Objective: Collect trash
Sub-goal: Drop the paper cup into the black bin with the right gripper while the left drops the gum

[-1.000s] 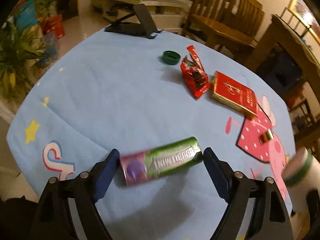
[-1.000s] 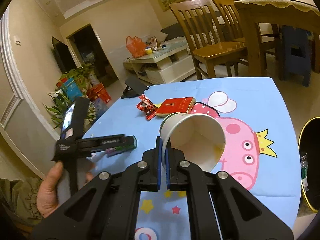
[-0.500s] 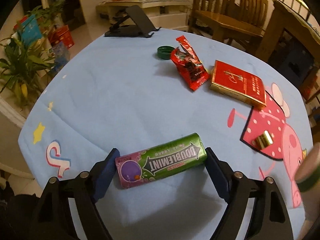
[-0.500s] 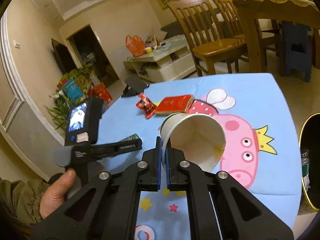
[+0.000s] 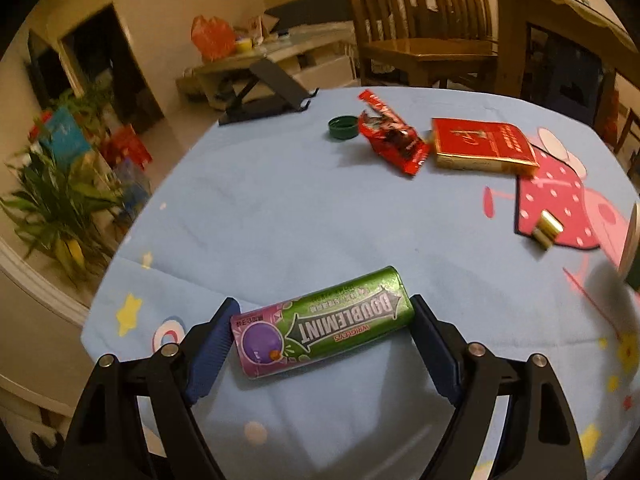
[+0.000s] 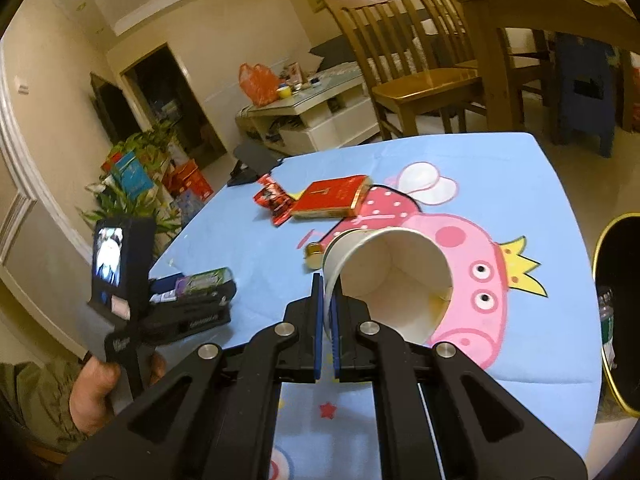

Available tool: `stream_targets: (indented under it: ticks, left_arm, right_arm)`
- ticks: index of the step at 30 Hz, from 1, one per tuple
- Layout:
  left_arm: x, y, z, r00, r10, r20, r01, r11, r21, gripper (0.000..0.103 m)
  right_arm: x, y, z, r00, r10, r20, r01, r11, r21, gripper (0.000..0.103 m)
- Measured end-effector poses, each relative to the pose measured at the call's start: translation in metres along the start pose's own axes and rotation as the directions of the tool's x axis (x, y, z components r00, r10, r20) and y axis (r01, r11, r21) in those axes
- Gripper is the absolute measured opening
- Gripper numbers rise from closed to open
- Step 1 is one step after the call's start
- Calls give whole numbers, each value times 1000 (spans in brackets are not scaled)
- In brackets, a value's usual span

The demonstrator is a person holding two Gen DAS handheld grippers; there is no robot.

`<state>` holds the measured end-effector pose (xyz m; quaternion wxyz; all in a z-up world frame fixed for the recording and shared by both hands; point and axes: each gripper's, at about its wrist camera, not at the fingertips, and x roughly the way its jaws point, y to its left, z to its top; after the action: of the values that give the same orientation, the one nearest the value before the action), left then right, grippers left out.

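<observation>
A green and purple Doublemint gum pack (image 5: pixel 322 323) lies between the pads of my left gripper (image 5: pixel 322 338), which touch its two ends. It also shows in the right wrist view (image 6: pixel 204 280). My right gripper (image 6: pixel 327 312) is shut on the rim of a white paper cup (image 6: pixel 390 280), held sideways above the table. A red snack wrapper (image 5: pixel 394 138), a green bottle cap (image 5: pixel 342 127), a red box (image 5: pixel 482 148) and a small gold item (image 5: pixel 547 234) lie on the blue tablecloth (image 5: pixel 280 208).
A black bin with a gold rim (image 6: pixel 618 312) stands off the table's right side, with a bottle inside it. A black folding stand (image 5: pixel 266 94) sits at the far table edge. Wooden chairs (image 6: pixel 404 60) and plants (image 5: pixel 56 200) surround the table.
The left gripper's jaws have narrowed onto the ends of the gum pack and its view has tilted up. The right gripper keeps the cup and has shifted slightly.
</observation>
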<state>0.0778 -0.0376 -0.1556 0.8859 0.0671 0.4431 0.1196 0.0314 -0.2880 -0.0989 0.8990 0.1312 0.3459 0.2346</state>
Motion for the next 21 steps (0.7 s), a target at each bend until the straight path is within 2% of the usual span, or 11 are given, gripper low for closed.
stream_targets:
  ticks: [3, 7, 14, 21]
  left_arm:
    - [-10, -7, -1, 997, 46, 64, -48, 998, 36, 82]
    - [-28, -13, 1, 986, 63, 151, -74, 995, 69, 82]
    - [-40, -16, 4, 983, 30, 180, -44, 996, 76, 82]
    - [-66, -37, 24, 977, -71, 203, 53, 994, 90, 82]
  right_arm:
    - [-2, -8, 0, 1000, -18, 7, 18, 1000, 23, 4]
    - [-2, -14, 0, 999, -34, 14, 33, 998, 45, 4]
    - [-5, -16, 3, 998, -48, 40, 46, 998, 46, 4]
    - [-37, -28, 11, 986, -118, 116, 114, 993, 41, 4]
